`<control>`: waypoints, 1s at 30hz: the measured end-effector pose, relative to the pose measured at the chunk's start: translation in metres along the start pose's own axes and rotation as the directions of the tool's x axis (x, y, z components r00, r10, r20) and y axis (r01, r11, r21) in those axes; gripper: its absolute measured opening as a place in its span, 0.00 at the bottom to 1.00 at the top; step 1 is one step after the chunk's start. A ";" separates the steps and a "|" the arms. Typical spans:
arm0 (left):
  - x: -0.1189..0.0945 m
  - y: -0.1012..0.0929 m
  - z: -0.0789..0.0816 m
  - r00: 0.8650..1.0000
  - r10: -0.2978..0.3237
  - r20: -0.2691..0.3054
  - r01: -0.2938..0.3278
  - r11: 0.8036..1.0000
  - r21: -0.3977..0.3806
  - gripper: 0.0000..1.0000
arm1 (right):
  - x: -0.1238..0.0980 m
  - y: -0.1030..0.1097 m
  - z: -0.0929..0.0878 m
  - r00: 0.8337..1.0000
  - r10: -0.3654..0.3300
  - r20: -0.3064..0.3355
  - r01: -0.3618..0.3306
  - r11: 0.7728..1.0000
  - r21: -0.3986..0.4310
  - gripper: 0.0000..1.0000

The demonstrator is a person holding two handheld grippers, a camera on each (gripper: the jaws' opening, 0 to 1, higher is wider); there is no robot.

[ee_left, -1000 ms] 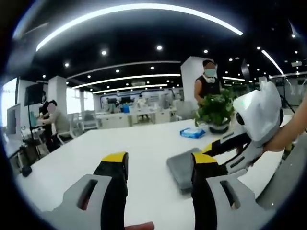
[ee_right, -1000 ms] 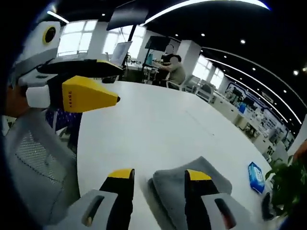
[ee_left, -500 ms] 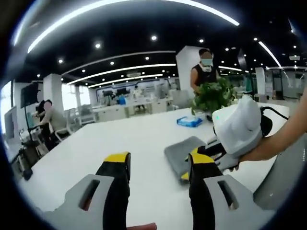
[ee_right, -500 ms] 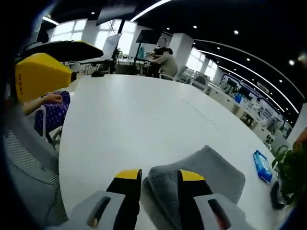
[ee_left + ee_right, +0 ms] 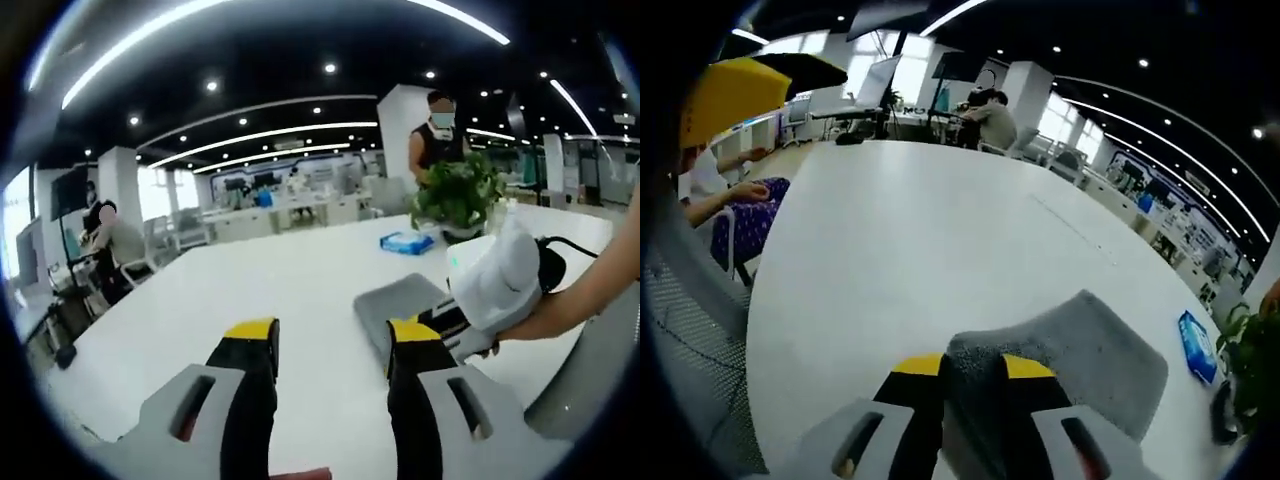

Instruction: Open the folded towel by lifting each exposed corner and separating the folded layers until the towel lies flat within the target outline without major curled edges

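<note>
A folded grey towel (image 5: 398, 299) lies on the white table (image 5: 230, 300) right of centre. My left gripper (image 5: 331, 334) stands open above bare table just left of it, nothing between its yellow-tipped jaws. The right gripper (image 5: 445, 322), held by a hand, reaches in from the right to the towel's near corner. In the right gripper view, the right gripper (image 5: 973, 368) is shut on the near corner of the towel (image 5: 1095, 350), a grey fold pinched between the jaws. The left gripper's yellow tip (image 5: 732, 88) shows at the upper left.
A blue wipes packet (image 5: 407, 242) (image 5: 1198, 345) and a potted plant (image 5: 458, 196) sit past the towel; a person stands behind the plant. A grey mesh chair (image 5: 685, 330) and a seated person's hand are at the table's near edge. Bare table (image 5: 900, 230) spreads left of the towel.
The right gripper's jaws have drawn together on the towel's near corner. The left gripper has stayed open and shifted only slightly.
</note>
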State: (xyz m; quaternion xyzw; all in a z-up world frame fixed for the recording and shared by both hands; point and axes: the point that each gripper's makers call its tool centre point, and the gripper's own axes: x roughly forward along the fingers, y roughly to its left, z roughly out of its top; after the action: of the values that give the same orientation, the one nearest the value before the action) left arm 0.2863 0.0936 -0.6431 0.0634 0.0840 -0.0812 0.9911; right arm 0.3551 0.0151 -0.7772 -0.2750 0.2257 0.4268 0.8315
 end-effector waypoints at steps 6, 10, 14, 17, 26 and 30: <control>0.005 -0.003 -0.006 0.999 0.001 -0.038 0.000 1.000 0.031 0.42 | 0.000 -0.006 0.002 0.999 0.008 0.034 -0.009 1.000 0.016 0.10; 0.004 0.001 -0.005 0.999 0.028 -0.043 -0.026 0.999 0.039 0.42 | -0.007 -0.012 0.009 0.997 0.009 0.079 -0.014 0.998 0.056 0.06; 0.003 0.003 -0.002 0.998 0.047 -0.034 -0.046 0.998 0.042 0.43 | -0.019 -0.018 0.016 0.994 0.000 0.111 -0.007 0.998 0.064 0.06; 0.003 0.001 -0.002 0.998 0.048 -0.044 -0.046 0.998 0.047 0.43 | -0.030 -0.023 0.023 0.990 -0.012 0.140 0.002 0.997 0.072 0.05; 0.002 -0.006 -0.003 0.998 0.032 -0.054 -0.027 0.996 0.090 0.43 | -0.056 -0.043 0.033 0.976 -0.073 0.207 0.038 0.985 0.168 0.03; 0.001 -0.006 -0.004 0.998 0.034 -0.058 -0.029 0.996 0.089 0.43 | -0.068 -0.054 0.037 0.967 -0.109 0.232 0.066 0.980 0.186 0.03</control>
State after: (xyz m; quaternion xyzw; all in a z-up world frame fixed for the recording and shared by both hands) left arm 0.2857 0.0886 -0.6479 0.1109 0.1085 -0.0672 0.9856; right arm 0.3691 -0.0273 -0.6939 -0.1560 0.1475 0.3980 0.8919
